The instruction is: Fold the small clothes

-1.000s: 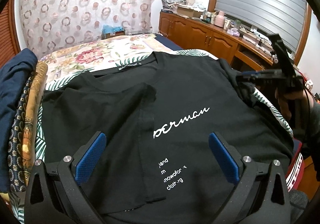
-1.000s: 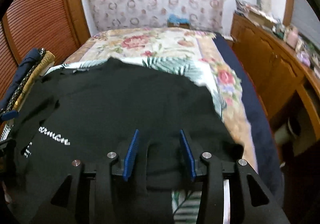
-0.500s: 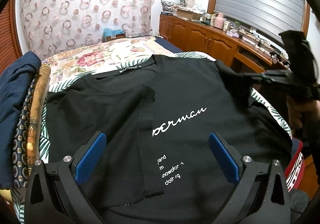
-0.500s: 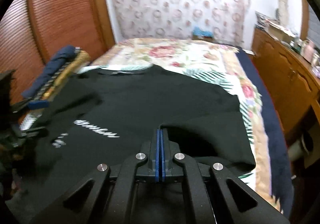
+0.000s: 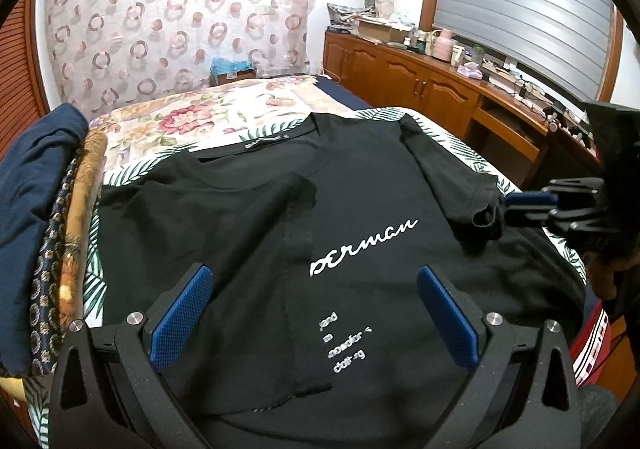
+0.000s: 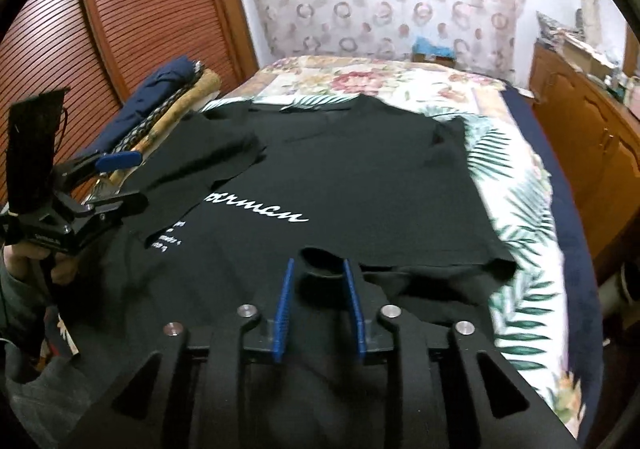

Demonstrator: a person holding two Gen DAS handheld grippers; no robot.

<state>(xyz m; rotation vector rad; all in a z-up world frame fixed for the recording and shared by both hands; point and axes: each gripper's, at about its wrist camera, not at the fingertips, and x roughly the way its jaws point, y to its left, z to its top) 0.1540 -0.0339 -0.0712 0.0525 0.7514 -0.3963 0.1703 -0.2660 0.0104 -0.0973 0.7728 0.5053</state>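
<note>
While the black T-shirt (image 5: 360, 209) lay flat on the bed (image 5: 224, 117), collar away from you, your right gripper (image 6: 318, 297) stood part-open around its sleeve (image 6: 320, 261); your left gripper (image 5: 312, 313) hovered wide open.

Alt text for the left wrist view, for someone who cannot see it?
A black T-shirt with white lettering lies on a floral bedspread, its left side already folded inward. The open left tool hovers over its lower part; the right tool is at the right sleeve.
</note>
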